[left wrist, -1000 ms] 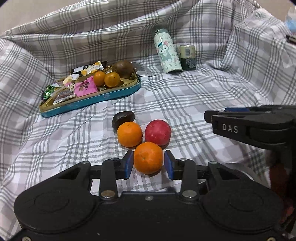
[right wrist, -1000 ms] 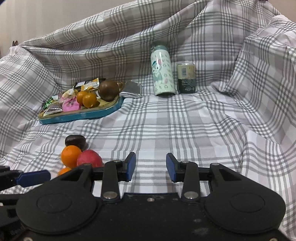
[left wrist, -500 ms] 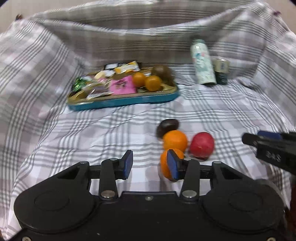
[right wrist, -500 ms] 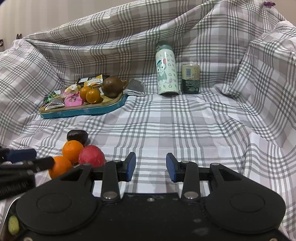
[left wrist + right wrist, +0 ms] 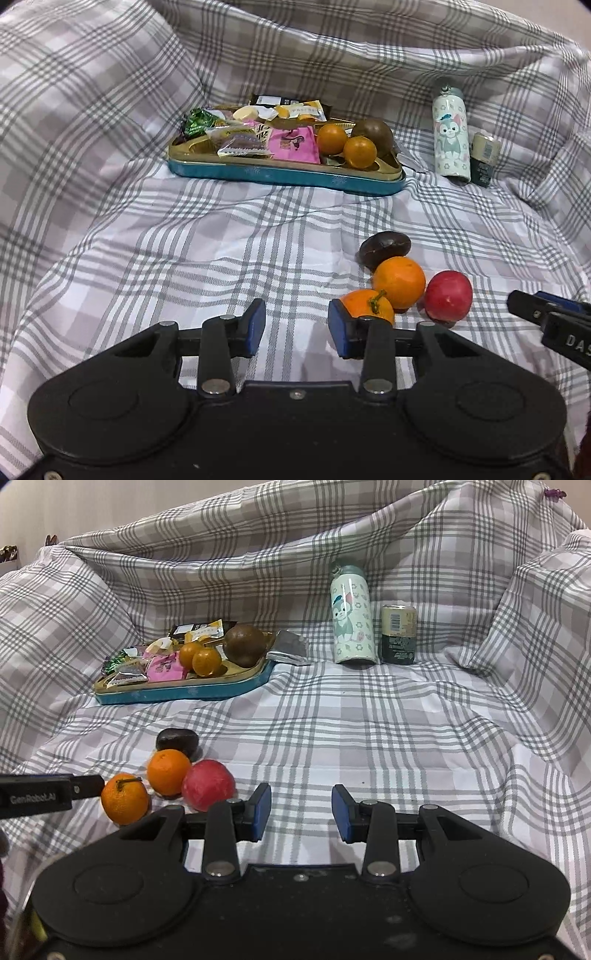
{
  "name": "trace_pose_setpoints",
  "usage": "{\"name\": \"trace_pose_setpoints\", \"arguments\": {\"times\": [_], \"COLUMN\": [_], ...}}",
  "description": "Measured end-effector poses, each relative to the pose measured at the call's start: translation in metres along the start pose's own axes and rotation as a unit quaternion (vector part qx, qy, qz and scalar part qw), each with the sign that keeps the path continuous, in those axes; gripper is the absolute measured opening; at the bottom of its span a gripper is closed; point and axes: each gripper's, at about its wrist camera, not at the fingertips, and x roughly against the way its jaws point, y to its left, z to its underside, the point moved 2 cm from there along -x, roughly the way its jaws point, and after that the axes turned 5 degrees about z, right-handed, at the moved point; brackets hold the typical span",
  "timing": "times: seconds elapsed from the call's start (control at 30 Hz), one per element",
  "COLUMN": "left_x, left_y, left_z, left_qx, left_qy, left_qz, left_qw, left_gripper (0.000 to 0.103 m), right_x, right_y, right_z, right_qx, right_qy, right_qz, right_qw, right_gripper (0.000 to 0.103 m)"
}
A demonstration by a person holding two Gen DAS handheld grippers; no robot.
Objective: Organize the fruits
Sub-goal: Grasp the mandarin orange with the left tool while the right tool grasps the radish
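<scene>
Left wrist view first: our left gripper has just been closing its fingers, but they've got nothing between them, only bare checked cloth shows in the gap, so it's part-open and holding nothing. The loose fruit sits in a tight little cluster just to the right of it. Nearest is an orange with a short green stem on top, right behind the tip of the right-hand finger; we can't tell if the pad actually touches it. Behind that is a second orange, rounder and brighter, with a smooth red fruit pressed up against its right side and a dark, glossy brown oval fruit at the back. Well beyond them is a teal tray with a gold inside, stuffed with snack packets on the left, and on its right end two small oranges side by side in front of a bigger round brown fruit. Off to the right of the tray stand a cartoon-printed bottle and a small can, just beside each other. From the right wrist view, our right gripper has its fingers a modest gap apart over plain cloth, gripping nothing, with the red fruit just left of its left finger.
</scene>
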Motion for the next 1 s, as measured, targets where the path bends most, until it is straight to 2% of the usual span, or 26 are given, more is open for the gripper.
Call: {"name": "trace_pose_setpoints", "arguments": {"times": [0.43,0.63,0.73,0.87,1.0], "left_x": [0.012,0.012,0.013,0.013,0.015], "left_y": [0.006,0.004,0.001,-0.003,-0.005], "left_z": [-0.003,-0.002,-0.001,0.001,0.002], "left_qx": [0.015,0.008,0.0,-0.012,-0.014], "left_qy": [-0.024,-0.022,-0.02,-0.02,-0.022], "left_qz": [0.011,0.017,0.029,0.028,0.037], "left_qw": [0.9995,0.9996,0.9994,0.9993,0.9989], "left_gripper": [0.047,0.047,0.047,0.047,0.047], "right_x": [-0.006,-0.019,-0.023,-0.028,-0.035], "right_y": [0.046,0.053,0.054,0.059,0.058], "right_z": [-0.013,-0.015,-0.014,-0.014,-0.011], "right_qx": [0.004,-0.009,-0.013,-0.01,-0.019], "right_qy": [0.006,0.03,0.038,0.051,0.058], "right_qz": [-0.035,-0.034,-0.034,-0.04,-0.042], "right_qw": [0.999,0.999,0.999,0.998,0.997], "right_gripper": [0.039,0.039,0.042,0.045,0.044]}}
